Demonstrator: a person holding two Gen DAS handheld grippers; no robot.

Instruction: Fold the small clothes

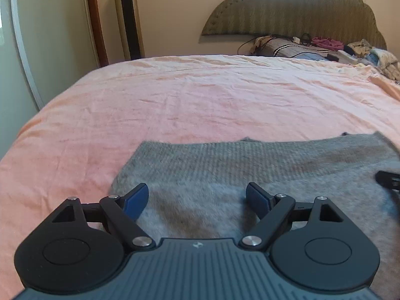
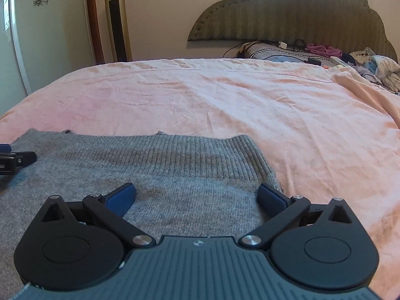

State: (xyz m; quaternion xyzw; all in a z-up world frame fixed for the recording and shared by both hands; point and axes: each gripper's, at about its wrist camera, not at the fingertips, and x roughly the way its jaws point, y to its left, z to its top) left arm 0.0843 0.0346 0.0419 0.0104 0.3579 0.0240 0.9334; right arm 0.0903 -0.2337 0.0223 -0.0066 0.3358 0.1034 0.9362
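Observation:
A grey knitted garment point(image 1: 225, 175) lies flat on the pink bedspread point(image 1: 175, 95), its ribbed band toward the far side. My left gripper point(image 1: 197, 198) hovers open over the garment's left part, blue pads wide apart with nothing between them. In the right wrist view the same grey garment point(image 2: 150, 170) fills the lower left, on the pink bedspread point(image 2: 225, 100). My right gripper point(image 2: 196, 198) stands open over its right edge, the right pad near the garment's corner. Part of the left gripper shows at the left border there.
At the head of the bed lie a pillow point(image 2: 272, 51), cables and a heap of clothes point(image 2: 375, 67) under a padded headboard point(image 2: 300, 12). A tall fan tower point(image 2: 117, 22) and a wooden door frame stand at the far left wall.

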